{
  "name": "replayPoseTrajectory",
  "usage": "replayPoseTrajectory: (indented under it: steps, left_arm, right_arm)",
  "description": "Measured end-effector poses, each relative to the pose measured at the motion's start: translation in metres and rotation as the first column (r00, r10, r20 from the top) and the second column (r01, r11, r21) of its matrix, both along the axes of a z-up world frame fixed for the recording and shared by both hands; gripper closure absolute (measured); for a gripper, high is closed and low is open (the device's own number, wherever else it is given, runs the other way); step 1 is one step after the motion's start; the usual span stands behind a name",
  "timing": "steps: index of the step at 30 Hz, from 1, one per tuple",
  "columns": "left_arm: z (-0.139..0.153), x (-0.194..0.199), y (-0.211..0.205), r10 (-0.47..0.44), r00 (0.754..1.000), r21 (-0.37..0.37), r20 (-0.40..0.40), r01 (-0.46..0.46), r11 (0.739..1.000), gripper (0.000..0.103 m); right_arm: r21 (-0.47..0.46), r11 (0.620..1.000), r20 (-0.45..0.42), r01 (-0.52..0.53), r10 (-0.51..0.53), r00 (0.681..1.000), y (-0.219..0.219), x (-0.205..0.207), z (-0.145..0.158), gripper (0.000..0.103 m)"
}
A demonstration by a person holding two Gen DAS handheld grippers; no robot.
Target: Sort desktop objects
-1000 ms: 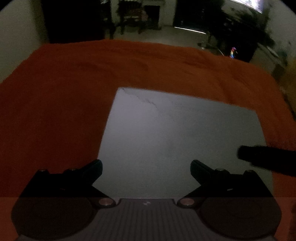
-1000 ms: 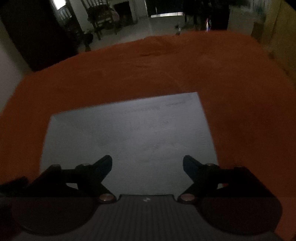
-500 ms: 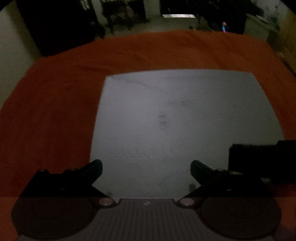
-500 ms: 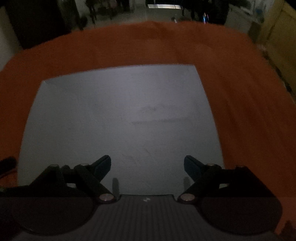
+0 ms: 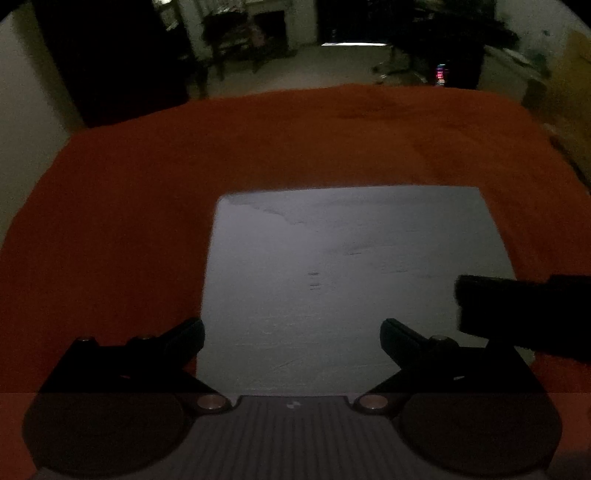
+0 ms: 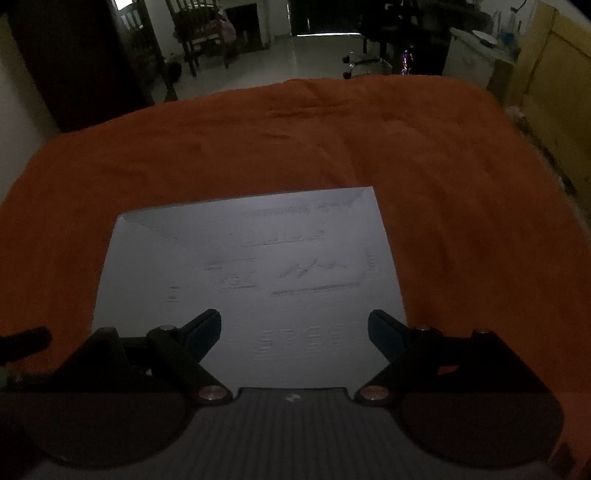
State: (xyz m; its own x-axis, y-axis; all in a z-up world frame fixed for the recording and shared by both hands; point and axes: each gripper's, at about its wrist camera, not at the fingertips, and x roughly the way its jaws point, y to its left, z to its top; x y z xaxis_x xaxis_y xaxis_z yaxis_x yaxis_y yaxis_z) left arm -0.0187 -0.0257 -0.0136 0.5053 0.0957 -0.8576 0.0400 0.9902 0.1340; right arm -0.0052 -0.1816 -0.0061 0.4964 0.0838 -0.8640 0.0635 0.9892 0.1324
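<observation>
A pale grey sheet (image 5: pixel 351 266) with faint print lies flat on the orange cloth (image 5: pixel 147 192); the right wrist view shows the same sheet (image 6: pixel 251 266). My left gripper (image 5: pixel 291 334) hovers over the sheet's near edge, jaws wide apart and empty. My right gripper (image 6: pixel 294 330) hangs above the sheet's near part, also open with nothing between its blue-padded fingers (image 6: pixel 384 328). A finger of the right gripper shows as a dark bar at the right edge of the left wrist view. No other desktop object is in sight.
The orange cloth (image 6: pixel 461 184) covers the whole table. Beyond its far edge the room is dim, with a wooden chair (image 6: pixel 201 33), an office chair (image 6: pixel 369 55) and a yellowish cabinet (image 6: pixel 554 92) at the right.
Both grippers have risen and tilted, so the sheet sits lower and smaller in view and more of the room shows. Both stay open and empty.
</observation>
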Motion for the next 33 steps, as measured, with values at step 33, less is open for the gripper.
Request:
replayPoseTrajectory:
  steps: [33]
  left_arm:
    - [-0.043, 0.014, 0.015, 0.054, 0.989, 0.071, -0.136, -0.044, 0.996, 0.0]
  right_arm:
    - [-0.022, 1.0, -0.166, -0.007, 0.003, 0.986, 0.008, 0.003, -0.022, 0.014]
